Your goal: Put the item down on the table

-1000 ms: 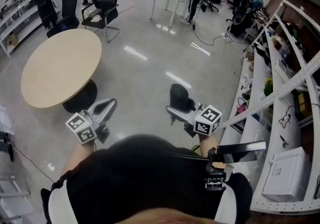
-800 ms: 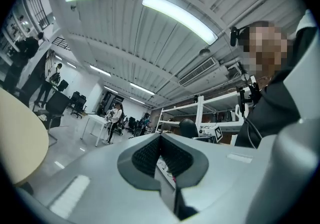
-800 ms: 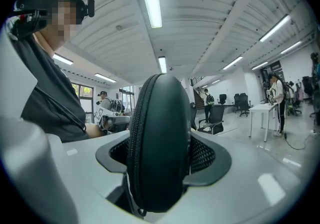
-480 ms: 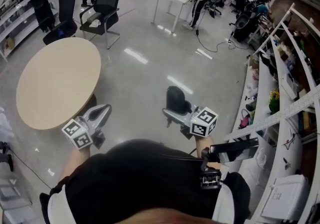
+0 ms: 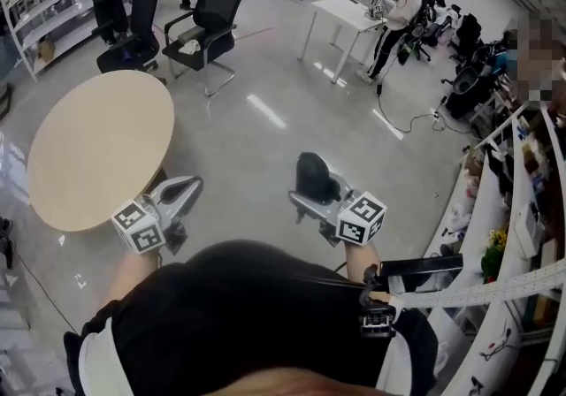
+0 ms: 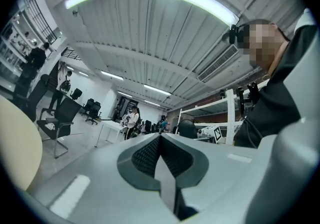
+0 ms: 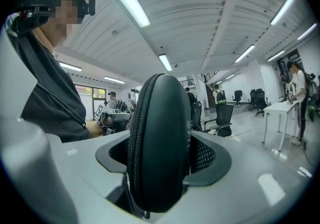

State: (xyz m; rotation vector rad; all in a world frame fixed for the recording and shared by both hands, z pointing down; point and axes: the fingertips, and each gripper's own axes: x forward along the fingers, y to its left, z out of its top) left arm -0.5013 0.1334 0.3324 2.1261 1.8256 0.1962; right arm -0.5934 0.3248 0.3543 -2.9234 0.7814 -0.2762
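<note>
While the black case (image 7: pixel 160 143) is gripped between the jaws of the right claw (image 5: pixel 311 200), it is held in the air above the glossy grey floor (image 5: pixel 256 133), well apart from any table. The case is seen as a smooth, rounded oval shell stood on edge, with a toothed zip run around its rim. The dark, grid-textured pads (image 7: pixel 206 155) of the grey plastic jaws are pressed against its two broad sides.

The left claw (image 5: pixel 186 191) is clenched with nothing in it. Its two textured pads (image 6: pixel 146 154) are brought together along a thin seam, and its grey fingers are tapered to a blunt point. A cube (image 5: pixel 361 217) printed with black-and-white square markers is carried at the back of the right claw.

A round table (image 5: pixel 97 142) with a pale, matt, wood-toned top is found near the left claw, ahead of it and to its left, across from the right claw and the case. Farther ahead of both claws, a black office chair (image 5: pixel 210 10) on a thin metal frame and a white rectangular table (image 5: pixel 347 12) on slim legs are set on the floor.
</note>
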